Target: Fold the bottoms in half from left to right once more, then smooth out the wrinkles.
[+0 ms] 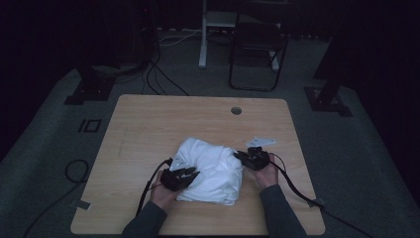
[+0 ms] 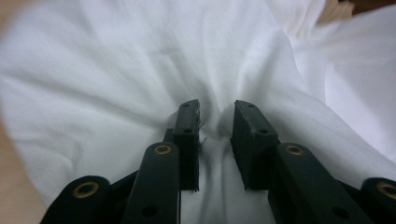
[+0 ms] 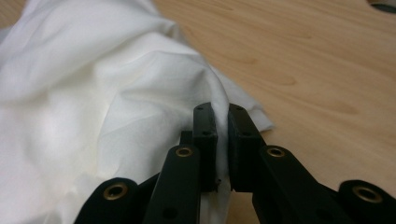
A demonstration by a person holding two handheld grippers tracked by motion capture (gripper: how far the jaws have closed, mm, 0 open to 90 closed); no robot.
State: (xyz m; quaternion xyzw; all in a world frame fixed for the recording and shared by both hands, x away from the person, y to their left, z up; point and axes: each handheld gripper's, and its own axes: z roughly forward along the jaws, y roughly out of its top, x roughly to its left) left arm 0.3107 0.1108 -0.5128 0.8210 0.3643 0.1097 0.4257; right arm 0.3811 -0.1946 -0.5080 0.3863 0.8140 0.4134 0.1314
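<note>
Right tongs [image 3: 222, 116] on cloth [image 1: 210, 168] edge, bare table [image 1: 158, 119] beyond.

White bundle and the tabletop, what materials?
Cloth: looks like thin woven fabric, matte white; soft folds and creases, an edge pinched flat between the right gripper's fingers. Table: light wood-grain surface, likely laminate; smooth with a faint sheen.
</note>
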